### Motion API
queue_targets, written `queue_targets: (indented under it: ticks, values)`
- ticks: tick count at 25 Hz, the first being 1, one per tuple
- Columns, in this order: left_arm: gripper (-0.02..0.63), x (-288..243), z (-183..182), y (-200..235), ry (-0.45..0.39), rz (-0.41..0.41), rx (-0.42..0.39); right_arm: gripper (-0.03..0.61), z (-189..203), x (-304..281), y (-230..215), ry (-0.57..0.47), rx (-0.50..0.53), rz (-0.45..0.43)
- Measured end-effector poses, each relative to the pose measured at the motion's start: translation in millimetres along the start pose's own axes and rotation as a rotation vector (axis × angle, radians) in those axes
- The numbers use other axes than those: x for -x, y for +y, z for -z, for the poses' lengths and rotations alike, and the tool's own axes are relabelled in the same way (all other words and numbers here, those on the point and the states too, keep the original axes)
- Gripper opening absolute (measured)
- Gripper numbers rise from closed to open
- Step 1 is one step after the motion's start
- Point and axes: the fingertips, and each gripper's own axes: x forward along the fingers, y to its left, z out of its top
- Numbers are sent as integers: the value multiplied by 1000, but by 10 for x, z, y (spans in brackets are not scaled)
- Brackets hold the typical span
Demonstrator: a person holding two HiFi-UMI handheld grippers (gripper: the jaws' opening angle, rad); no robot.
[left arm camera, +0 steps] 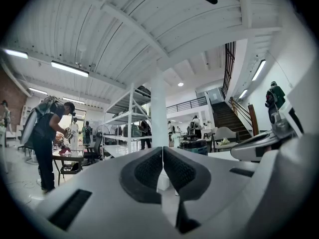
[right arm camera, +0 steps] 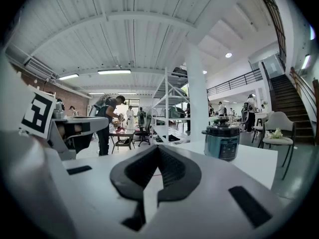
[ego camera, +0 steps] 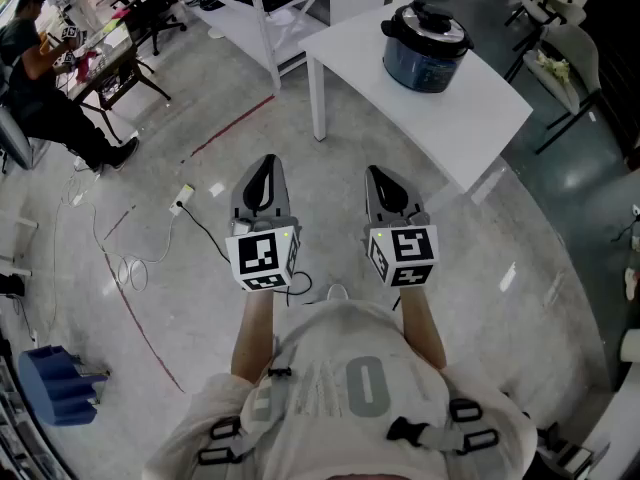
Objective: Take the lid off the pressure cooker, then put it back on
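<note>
Head view puts me well back from the white tabletop, both tools held out over the floor. My left hand-held gripper and my right hand-held gripper are each pinched fully closed. The left and right gripper views show the ribbed pads meeting with nothing between them.

The pressure cooker stands upright on the tabletop, ahead of both tools and off to their right, well apart from either. Its lid is seated on the pot, with a dark handle on top. In the right gripper view the cooker sits a little right of my jaw line and fairly large. In the left gripper view it is also just right of the jaw line, but smaller and farther off. So my right hand-held gripper is the nearer one and lines up with it more directly.

As I judge it, nothing of the task has begun. I would have to close the gap forward and to the right, spread the jaws, and tip a tool downward. The handle faces up, and both tools are looking across the room, not down.
</note>
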Motion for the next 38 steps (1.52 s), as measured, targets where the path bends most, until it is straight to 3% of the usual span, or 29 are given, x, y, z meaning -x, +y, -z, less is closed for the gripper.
queue_targets:
  ticks: [24,28,38]
  values:
    - [20,-145,242,-135,42,-19,69,9,168,-149,-235,44,-38,-47]
    - [20,-332,267,-122,35,-16,94,9,170,-286,-337,42,-46,-37]
    - [19,-1233,304,-106,28,44,68,9,6,-911,-845,16,-46,20]
